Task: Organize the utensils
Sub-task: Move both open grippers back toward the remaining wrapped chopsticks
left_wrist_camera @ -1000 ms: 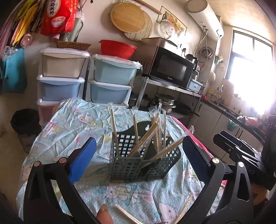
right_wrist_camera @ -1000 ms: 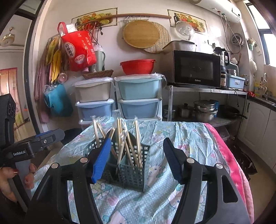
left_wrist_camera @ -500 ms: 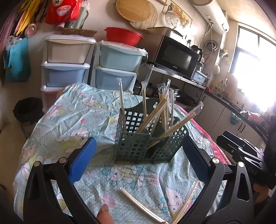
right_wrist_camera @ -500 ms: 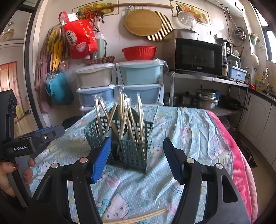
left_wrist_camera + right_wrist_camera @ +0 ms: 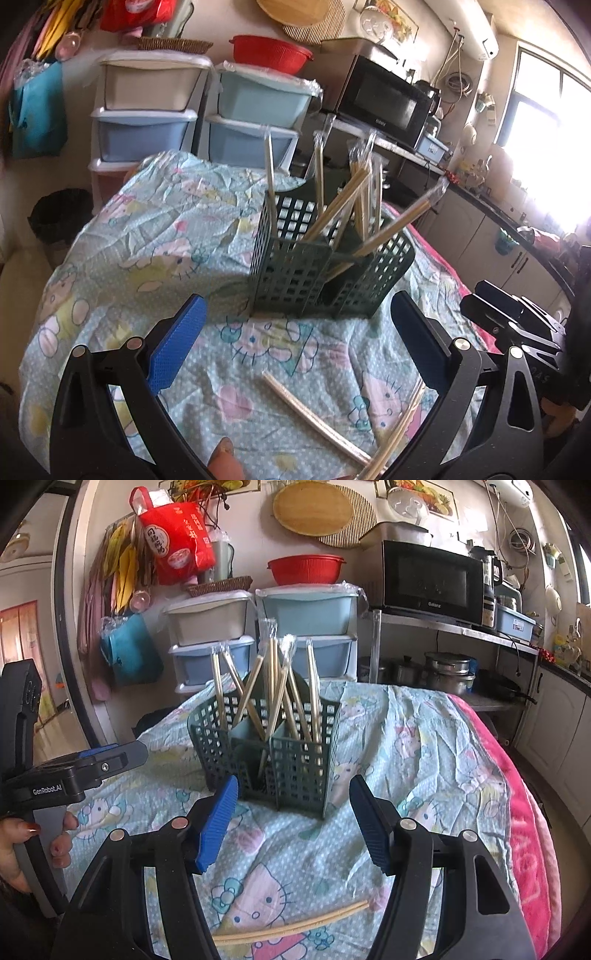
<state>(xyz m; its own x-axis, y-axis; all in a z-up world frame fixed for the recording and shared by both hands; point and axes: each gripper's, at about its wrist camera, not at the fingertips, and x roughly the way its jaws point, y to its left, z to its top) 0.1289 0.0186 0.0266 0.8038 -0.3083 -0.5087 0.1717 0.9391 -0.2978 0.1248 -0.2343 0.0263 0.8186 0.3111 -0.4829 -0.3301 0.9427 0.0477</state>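
Tablecloth (image 5: 424,738) cartoon-print, rumpled | microwave (image 5: 432,579) on shelf behind | left hand-held gripper (image 5: 295,343), right hand-held gripper (image 5: 291,819) agape, empty

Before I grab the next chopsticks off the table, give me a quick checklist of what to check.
1. Right gripper open and empty: ok.
2. Left gripper open and empty: ok.
3. Loose chopsticks in view on the cloth, nothing lying on them: ok.
4. Caddy upright: ok.
5. Room left in the caddy's compartments: cannot tell.
6. Chopsticks lined up between either gripper's fingers: not ok, they lie nearer than the fingertips.
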